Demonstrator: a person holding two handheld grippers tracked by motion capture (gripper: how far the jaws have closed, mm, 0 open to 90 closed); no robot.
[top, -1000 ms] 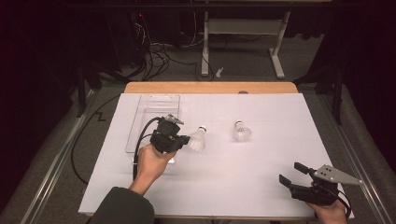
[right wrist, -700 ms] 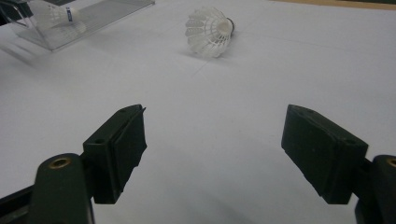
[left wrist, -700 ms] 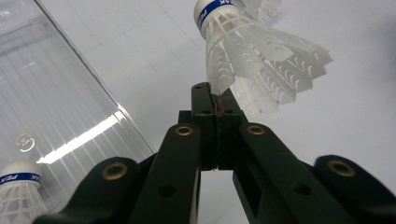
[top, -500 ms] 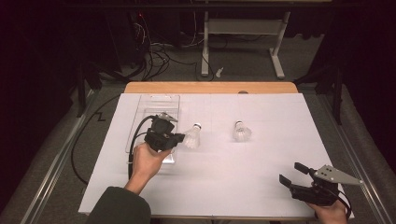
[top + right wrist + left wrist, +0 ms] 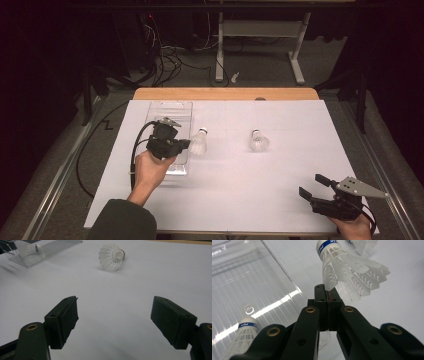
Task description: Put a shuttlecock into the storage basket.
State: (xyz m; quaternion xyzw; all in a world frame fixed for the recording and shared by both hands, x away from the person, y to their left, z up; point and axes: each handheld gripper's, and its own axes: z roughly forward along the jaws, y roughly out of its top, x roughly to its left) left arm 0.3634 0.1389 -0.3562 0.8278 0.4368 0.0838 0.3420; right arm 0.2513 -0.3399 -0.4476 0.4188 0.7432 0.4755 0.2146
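My left gripper [image 5: 186,144] [image 5: 328,290] is shut on the feather rim of a white shuttlecock [image 5: 198,144] [image 5: 347,267] with a blue-banded cork. It holds the shuttlecock just right of a clear plastic tray [image 5: 170,112] [image 5: 249,285]. Another shuttlecock [image 5: 243,336] lies inside the tray near the jaws. A third shuttlecock [image 5: 258,141] [image 5: 111,256] rests on its side on the white table cover at the middle. My right gripper [image 5: 311,184] [image 5: 115,315] stands open near the front right corner, with nothing between its fingers.
A white sheet [image 5: 280,170] covers the table, with a wooden edge [image 5: 225,93] at the back. The left gripper's cable [image 5: 134,155] loops beside the hand. Beyond the table stand a desk frame [image 5: 260,30] and tangled floor cables [image 5: 170,60].
My left gripper has shifted slightly left toward the tray with the shuttlecock in its jaws. The right gripper has stayed still.
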